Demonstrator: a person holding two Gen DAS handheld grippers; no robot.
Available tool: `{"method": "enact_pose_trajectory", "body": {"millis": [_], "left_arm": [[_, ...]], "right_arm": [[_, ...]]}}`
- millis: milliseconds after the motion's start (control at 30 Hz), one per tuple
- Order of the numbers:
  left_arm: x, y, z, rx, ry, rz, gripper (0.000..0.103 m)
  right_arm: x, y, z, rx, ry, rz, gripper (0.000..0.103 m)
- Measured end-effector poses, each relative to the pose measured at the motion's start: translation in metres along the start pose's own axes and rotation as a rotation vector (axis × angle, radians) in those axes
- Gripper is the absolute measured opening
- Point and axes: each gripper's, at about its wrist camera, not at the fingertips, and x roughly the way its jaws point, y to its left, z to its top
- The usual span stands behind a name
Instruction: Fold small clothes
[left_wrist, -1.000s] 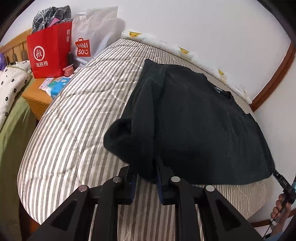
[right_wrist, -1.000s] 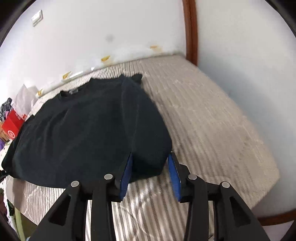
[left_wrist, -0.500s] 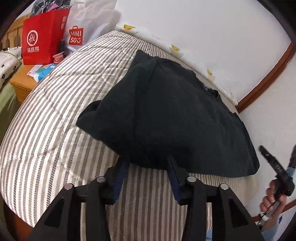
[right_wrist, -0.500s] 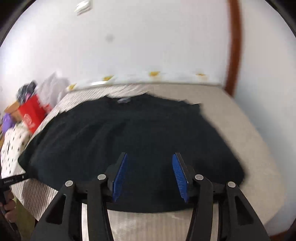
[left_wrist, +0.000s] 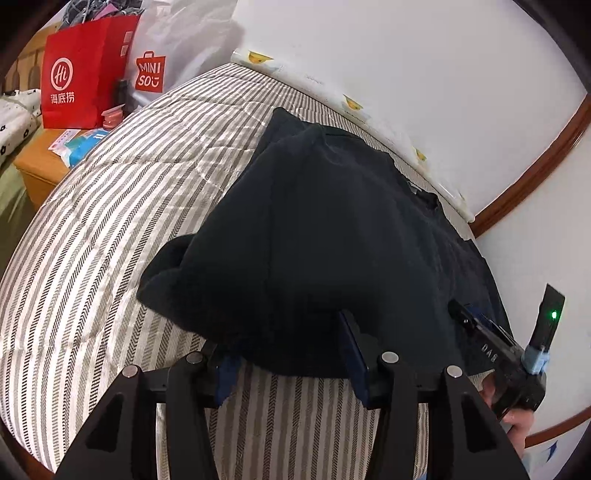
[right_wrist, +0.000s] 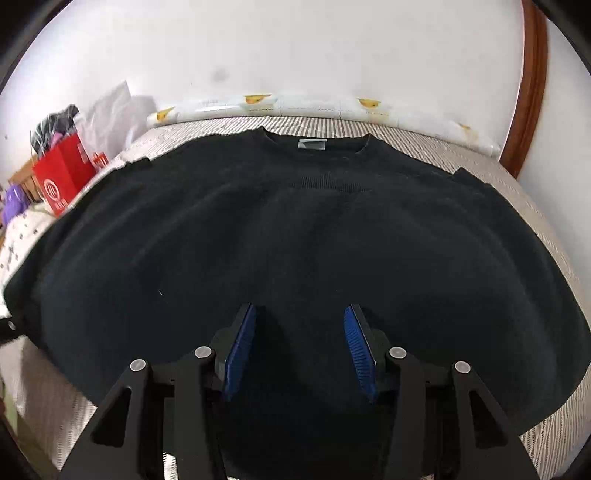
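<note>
The black sweater (right_wrist: 295, 236) lies flat on the striped mattress (left_wrist: 110, 229), neck toward the wall, and I use it as my landmark. To its left stand the red paper bag (left_wrist: 81, 74) and white Miniso bag (left_wrist: 159, 66). At its left hem my left gripper (left_wrist: 291, 354) has just been opening: a second ago it pinched the folded-in sleeve, now its jaws stand apart with the hem loose between them, pads not pressing. So I judge the left sleeve fold is laid and released. At the middle of the near hem my right gripper (right_wrist: 299, 350) has swung in from the sweater's right corner; its jaws have opened too, with knit under them but nothing pinched. The sweater looks dark, thick and smooth, label visible at the collar, both sides tucked inward.
</note>
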Motion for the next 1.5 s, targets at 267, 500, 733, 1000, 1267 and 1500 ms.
{"method": "enact_pose_trajectory", "body": {"millis": [267, 500, 733, 1000, 1267, 1500], "left_arm": [[0.005, 0.000, 0.007, 0.001, -0.012, -0.014, 0.052], [0.008, 0.000, 0.012, 0.016, -0.005, -0.008, 0.045], [-0.001, -0.013, 0.019, 0.066, -0.027, 0.041, 0.022], [-0.037, -0.091, 0.035, 0.214, -0.156, 0.026, 0.016], [-0.040, -0.189, 0.037, 0.398, -0.182, -0.060, 0.015], [0.008, -0.267, -0.001, 0.599, -0.033, -0.171, 0.013]], "right_arm": [[-0.031, 0.010, -0.032, -0.066, 0.010, 0.008, 0.049], [-0.056, 0.013, -0.063, -0.060, 0.043, 0.009, 0.049], [-0.084, -0.001, -0.069, -0.039, 0.003, 0.094, 0.049], [-0.109, -0.073, -0.059, 0.094, -0.079, 0.099, 0.049], [-0.129, -0.142, -0.069, 0.199, -0.149, 0.104, 0.049], [-0.131, -0.188, -0.080, 0.311, -0.149, 0.060, 0.049]]}}
